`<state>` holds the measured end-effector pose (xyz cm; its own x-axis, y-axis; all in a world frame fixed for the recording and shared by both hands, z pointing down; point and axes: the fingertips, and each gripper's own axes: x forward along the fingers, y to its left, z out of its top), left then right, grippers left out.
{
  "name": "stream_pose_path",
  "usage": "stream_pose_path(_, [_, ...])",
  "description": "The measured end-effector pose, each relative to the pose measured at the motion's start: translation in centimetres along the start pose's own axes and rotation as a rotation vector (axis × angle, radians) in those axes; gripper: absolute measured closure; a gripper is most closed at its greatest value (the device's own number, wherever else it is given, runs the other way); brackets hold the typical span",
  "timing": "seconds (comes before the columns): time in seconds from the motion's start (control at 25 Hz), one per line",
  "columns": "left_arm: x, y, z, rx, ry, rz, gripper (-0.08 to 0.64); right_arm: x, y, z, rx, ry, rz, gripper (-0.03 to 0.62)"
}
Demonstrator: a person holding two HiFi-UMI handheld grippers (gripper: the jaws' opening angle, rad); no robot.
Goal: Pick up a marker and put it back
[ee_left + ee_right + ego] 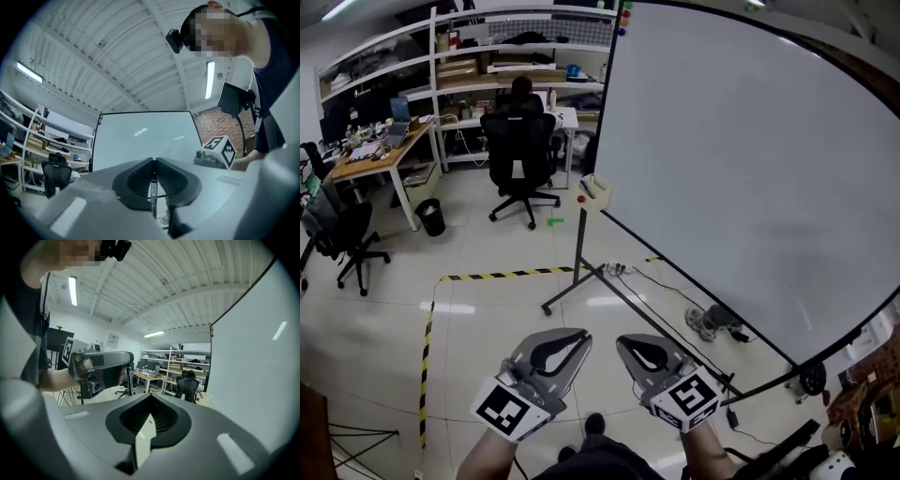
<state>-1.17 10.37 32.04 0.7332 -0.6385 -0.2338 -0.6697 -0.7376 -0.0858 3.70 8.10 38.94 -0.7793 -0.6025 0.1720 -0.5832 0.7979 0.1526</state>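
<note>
Marker sits clamped upright in my left gripper, right gripper closed on nothing, so I'd squeeze firmly and steer it level toward the holder at the whiteboard's lower-left corner.

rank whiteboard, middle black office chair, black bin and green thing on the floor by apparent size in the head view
Largest to smallest:
1. whiteboard
2. black office chair
3. black bin
4. green thing on the floor
The whiteboard stands nearer the camera, which inflates it.
</note>
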Motion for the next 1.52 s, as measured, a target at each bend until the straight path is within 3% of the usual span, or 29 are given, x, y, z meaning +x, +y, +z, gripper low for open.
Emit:
stream_pose_path(0.32, [2.4,8.5,-2.3,0.028,0.041,0.075,0.535,8.9,-4.7,-0.3,0.024,-0.035,0.085,0.592])
stream_pose_path(0.6, [9.3,16.2,-5.2,0.018,0.101,0.114,0.535,16.2,-13.3,-0.9,0.064,-0.053,0.124,0.592])
stream_pose_path(0.84, [14.9,21.3,-6.5,0.016,0.104,0.124,0.535,20.4,-19.9,-0.7,0.054,-0.057,0.132,0.592])
stream_pose_path(1.2, [19.9,27.0,-9.2,0.008,0.104,0.070,0.535,24.7,-25.0,-1.7,0.021,-0.050,0.139,0.592])
stream_pose_path(1.52, [23.4,35.9,-12.3,-0.046,0.053,-0.003,0.535,31.4,-30.9,-2.4,-0.012,0.049,0.023,0.592])
